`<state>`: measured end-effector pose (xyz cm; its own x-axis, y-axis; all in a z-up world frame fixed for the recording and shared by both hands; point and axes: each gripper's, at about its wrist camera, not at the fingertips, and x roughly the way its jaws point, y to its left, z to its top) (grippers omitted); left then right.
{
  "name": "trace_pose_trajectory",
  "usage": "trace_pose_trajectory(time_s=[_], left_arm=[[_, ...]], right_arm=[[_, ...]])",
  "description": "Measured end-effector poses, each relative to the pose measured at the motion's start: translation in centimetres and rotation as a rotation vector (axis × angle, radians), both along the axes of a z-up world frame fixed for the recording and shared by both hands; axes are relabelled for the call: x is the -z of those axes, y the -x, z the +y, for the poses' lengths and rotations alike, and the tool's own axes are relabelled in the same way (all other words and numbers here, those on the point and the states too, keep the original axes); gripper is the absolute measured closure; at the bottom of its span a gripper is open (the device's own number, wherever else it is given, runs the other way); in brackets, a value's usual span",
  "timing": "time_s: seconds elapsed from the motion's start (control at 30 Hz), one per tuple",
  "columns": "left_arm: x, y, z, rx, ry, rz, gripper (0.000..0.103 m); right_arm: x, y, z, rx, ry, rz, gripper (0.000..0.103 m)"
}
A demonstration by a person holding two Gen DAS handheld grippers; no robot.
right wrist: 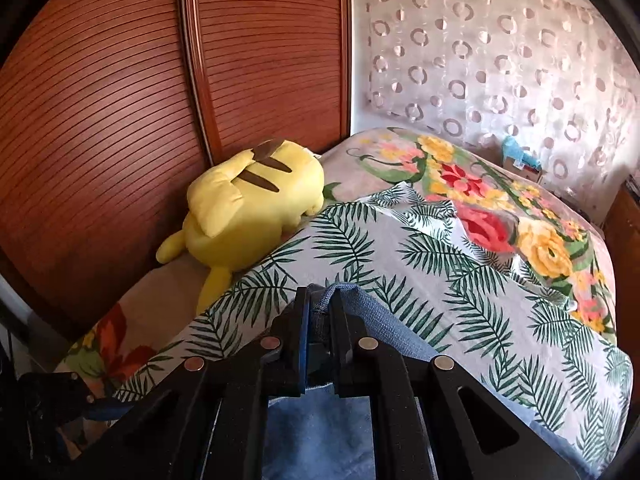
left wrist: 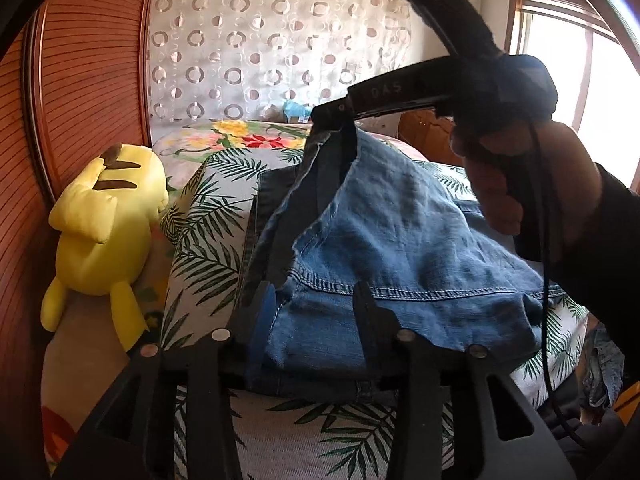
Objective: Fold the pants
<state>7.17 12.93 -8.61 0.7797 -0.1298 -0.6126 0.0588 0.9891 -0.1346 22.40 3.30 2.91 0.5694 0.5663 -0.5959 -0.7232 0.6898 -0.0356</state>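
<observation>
Blue denim pants lie folded on the palm-leaf sheet of the bed. In the left wrist view my left gripper stands open over the near edge of the pants; denim lies between its fingers but the pads do not press on it. My right gripper, held by a hand, is shut on a corner of the pants and lifts it into a peak above the pile. In the right wrist view the right gripper pinches a denim fold between its tips.
A yellow plush toy lies on the bed's left side against the slatted wooden wardrobe doors. A floral blanket covers the far bed. A circle-patterned curtain hangs behind, and a bright window stands at right.
</observation>
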Motion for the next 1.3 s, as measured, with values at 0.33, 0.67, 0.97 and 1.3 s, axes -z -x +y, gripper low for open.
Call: trace_pose_trajectory(time_s=[0.33, 0.67, 0.97, 1.3], left_arm=[[0.7, -1.4, 0.5, -0.014, 0.003, 0.022, 0.062], [2.2, -1.8, 0.7, -0.015, -0.009, 0.061, 0.062], [3.2, -2.0, 0.4, -0.023, -0.038, 0.084, 0.065], [3.2, -1.4, -0.5, 0.026, -0.088, 0.103, 0.096]], right_arm=[[-0.7, 1.1, -2.3, 0.022, -0.057, -0.031, 0.056], [3.2, 6.0, -13.6, 0.106, -0.05, -0.022, 0.056], [8.6, 11.8, -21.4, 0.179, -0.029, 0.063, 0.056], [11.5, 12.2, -23.9, 0.256, -0.017, 0.097, 0.056]])
